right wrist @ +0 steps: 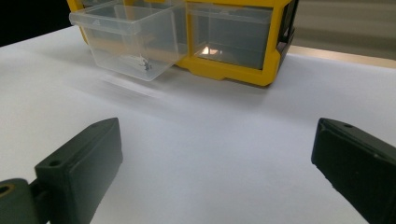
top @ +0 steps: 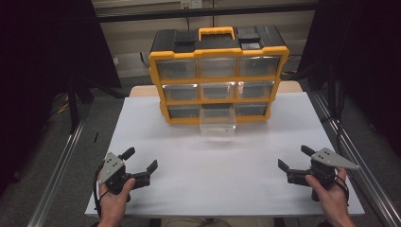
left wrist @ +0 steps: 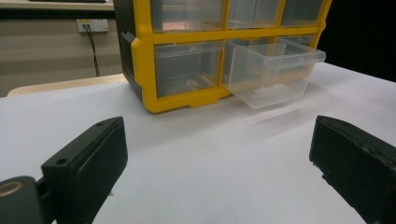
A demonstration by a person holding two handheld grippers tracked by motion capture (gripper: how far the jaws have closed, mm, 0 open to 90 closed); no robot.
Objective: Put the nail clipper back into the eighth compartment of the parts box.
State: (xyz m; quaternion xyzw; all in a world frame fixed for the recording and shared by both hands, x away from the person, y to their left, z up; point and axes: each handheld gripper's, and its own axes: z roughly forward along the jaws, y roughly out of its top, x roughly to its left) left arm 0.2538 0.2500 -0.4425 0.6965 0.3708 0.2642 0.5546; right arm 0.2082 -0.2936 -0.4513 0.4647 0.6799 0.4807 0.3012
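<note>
At the near left of the white table point(top: 189, 161), the left gripper point(top: 140, 160) rests low over the surface in the person's left hand point(top: 115, 196). Its two black jaws stand wide apart with nothing between them, and they point toward the middle of the table. In the left gripper view the same jaws rise at either side with bare white surface between them.

Farther back, at the centre of the table, stands the yellow-and-black plastic organiser cabinet point(top: 218, 52) with an orange carry handle on top and three rows of three clear drawers. The clear plastic drawer point(top: 218, 124) in the middle of the bottom row is pulled out toward the person, jutting past the yellow frame; the other drawers sit flush. In the right gripper view a small dark item point(right wrist: 145, 66) lies inside the pulled-out drawer; what it is cannot be told.

At the near right, well apart from the cabinet, the right gripper point(top: 295, 158) sits in the person's right hand point(top: 331, 198), jaws likewise spread wide and empty, angled inward.
</note>
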